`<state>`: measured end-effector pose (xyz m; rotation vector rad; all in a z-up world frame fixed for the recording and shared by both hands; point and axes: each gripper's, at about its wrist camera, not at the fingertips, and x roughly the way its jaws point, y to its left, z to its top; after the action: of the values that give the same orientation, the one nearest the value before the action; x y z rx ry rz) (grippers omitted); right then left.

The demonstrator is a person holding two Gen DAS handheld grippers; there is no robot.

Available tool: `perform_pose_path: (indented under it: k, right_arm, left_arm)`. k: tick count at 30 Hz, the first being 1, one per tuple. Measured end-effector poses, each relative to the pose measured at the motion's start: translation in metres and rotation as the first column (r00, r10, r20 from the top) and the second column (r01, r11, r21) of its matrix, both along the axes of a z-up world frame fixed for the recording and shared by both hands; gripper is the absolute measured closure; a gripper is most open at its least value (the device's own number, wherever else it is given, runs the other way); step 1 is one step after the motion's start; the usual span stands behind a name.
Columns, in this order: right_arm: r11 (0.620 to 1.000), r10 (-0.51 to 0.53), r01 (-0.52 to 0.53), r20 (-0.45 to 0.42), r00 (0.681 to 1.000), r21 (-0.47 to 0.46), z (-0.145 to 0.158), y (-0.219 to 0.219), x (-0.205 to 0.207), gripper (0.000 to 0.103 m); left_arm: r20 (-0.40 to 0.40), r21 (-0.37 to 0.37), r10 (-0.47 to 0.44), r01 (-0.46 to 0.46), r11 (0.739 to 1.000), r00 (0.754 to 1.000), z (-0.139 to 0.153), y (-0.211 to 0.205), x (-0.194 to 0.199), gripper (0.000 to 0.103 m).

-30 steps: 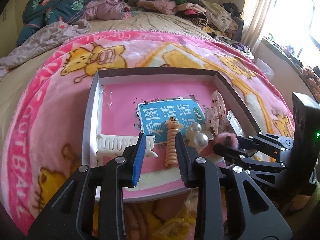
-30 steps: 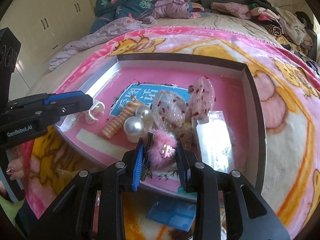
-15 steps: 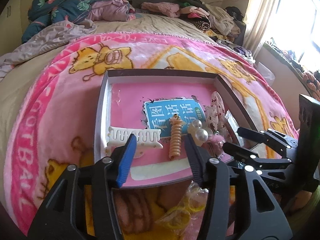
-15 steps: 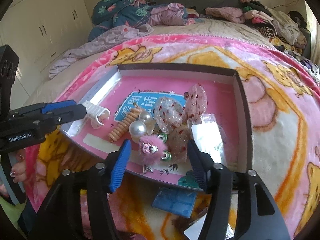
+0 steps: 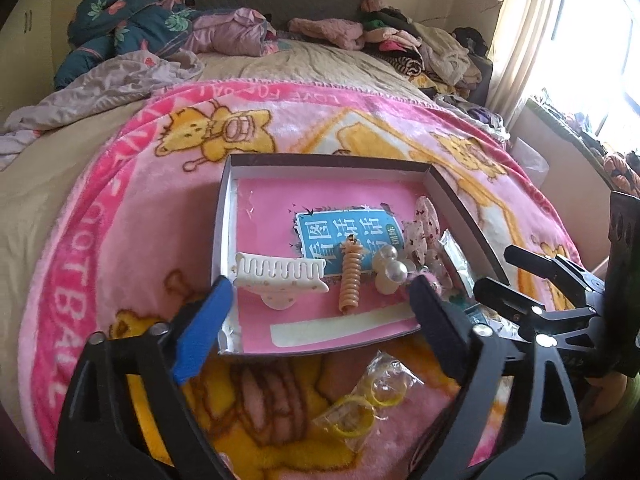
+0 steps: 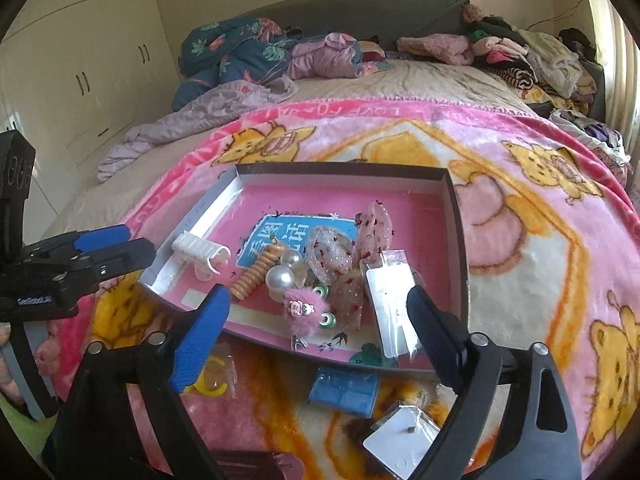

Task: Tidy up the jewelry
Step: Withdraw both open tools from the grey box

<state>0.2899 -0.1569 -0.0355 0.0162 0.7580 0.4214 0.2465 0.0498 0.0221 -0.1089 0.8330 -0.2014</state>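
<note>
Bed: pink blanket (image 5: 120, 208) under a shallow box (image 6: 456, 248) holding the jewelry.
Box contents: white comb clip (image 5: 276, 274), spiral tie (image 5: 350, 280), pearls (image 6: 280, 278), fluffy pink clip (image 6: 306, 308), grouped near the front edge.
Left gripper (image 5: 320, 312): jaws just spread wide, nothing between them.
Right gripper (image 6: 316, 324): jaws likewise just opened, empty; fluffy pink clip lies free below.
Still outside: yellow rings bag (image 5: 368, 396), blue card (image 6: 344, 390), earring card (image 6: 404, 438).
Room: far half of box bare; walls low.

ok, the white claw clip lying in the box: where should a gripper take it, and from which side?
Judging by its pose, grip the white claw clip across its long toothed body, mid-length, from above. It lies flat near the box wall, teeth upward; its rounded tab faces the camera. The orange spiral clip sits apart, leaving finger room.
</note>
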Motion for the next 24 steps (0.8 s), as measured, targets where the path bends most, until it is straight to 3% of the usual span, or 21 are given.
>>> perform_pose_path:
  k: [4,24]
  right_arm:
    - [1.000,-0.008,0.008,0.013,1.000,0.005,0.005,-0.002,-0.005,0.012]
    - [0.997,-0.075,0.073,0.102,0.992,0.019,0.041,-0.029,-0.049,0.011]
  left_arm:
    - [0.011,0.008,0.009,-0.009,1.000,1.000,0.004,0.001,-0.007,0.013]
    - [0.075,0.002,0.041,-0.042,0.999,0.996,0.032,0.007,-0.053,0.013]
